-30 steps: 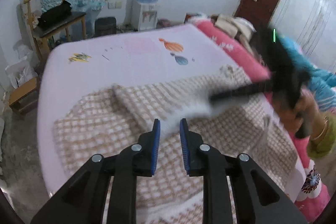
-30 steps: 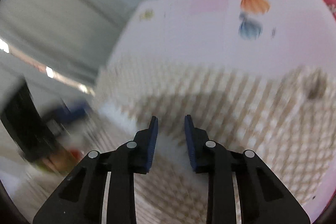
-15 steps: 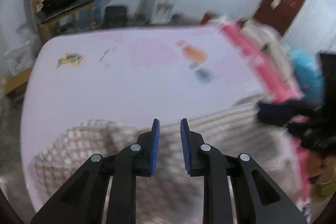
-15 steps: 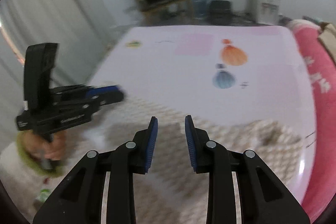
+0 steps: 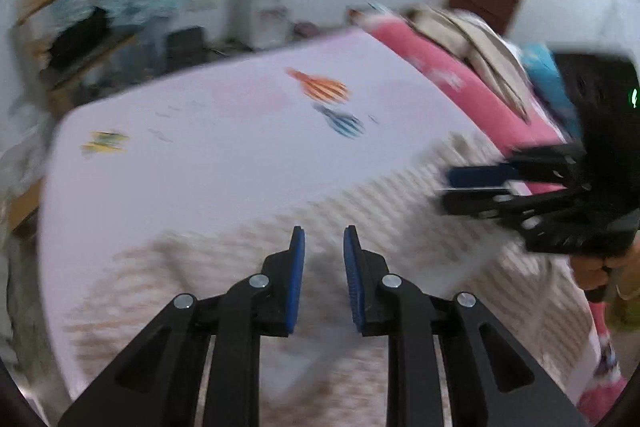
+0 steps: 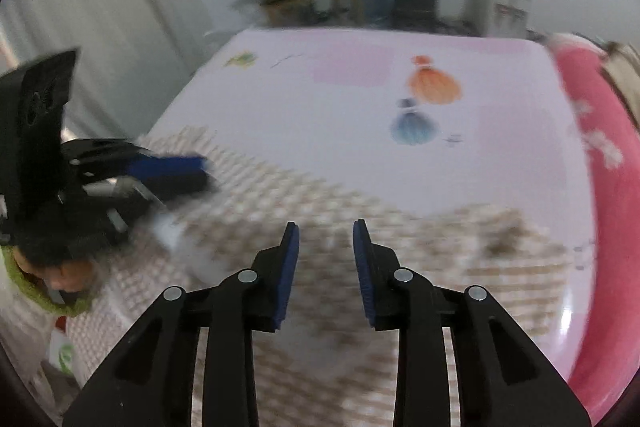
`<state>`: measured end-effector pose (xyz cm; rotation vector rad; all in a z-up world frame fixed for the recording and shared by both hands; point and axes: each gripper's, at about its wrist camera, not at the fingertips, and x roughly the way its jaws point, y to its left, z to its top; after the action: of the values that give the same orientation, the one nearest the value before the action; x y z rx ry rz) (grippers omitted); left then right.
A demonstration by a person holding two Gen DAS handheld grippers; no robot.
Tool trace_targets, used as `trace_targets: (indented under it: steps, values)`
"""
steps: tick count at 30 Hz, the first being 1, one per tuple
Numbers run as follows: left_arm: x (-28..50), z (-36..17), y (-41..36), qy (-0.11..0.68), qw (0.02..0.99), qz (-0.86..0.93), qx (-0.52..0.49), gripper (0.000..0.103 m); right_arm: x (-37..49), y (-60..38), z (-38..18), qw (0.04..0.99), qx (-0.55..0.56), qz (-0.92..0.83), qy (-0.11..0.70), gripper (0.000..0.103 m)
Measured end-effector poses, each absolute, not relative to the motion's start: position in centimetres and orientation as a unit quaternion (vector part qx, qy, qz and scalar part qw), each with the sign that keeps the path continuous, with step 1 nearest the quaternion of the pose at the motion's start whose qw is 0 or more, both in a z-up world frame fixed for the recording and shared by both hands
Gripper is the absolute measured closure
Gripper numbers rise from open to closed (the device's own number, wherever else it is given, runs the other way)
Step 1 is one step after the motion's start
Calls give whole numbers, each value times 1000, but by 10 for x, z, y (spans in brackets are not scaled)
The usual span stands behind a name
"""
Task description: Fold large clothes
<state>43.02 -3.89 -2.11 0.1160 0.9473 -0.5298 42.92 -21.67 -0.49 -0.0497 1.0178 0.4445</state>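
Both grippers are now drawn apart above the beige-and-white checked garment point(image 6: 400, 227), spread on the lilac bed sheet point(image 6: 320, 115). Left gripper point(image 5: 323, 247) and right gripper point(image 6: 326, 243) fingers are parted, empty.

Support: a bed point(image 6: 280, 115) covered by a pale lilac sheet point(image 5: 224, 163) printed with small orange, blue and yellow motifs.
On the near part: a beige-and-white checked garment point(image 6: 440, 247), spread across the sheet and rumpled.
Along the right edge: a pink quilt point(image 5: 472, 95) lying lengthwise, with folded beige cloth point(image 5: 480, 47) on top.
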Motion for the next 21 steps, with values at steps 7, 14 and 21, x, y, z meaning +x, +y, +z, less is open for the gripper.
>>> trace_targets:
  steps: [7, 14, 21]
  values:
    - [393, -40, -28, 462, 851, -229, 98, 83, 381, -206, -28, 847, -111, 194, 483, 72]
    - [362, -14, 20, 426, 873, -226, 72, 83, 362, -238, 3, 858, -84, 175, 475, 67]
    - [383, -12, -10, 426, 874, -230, 45, 83, 385, -218, 7, 879, -46, 165, 446, 67]
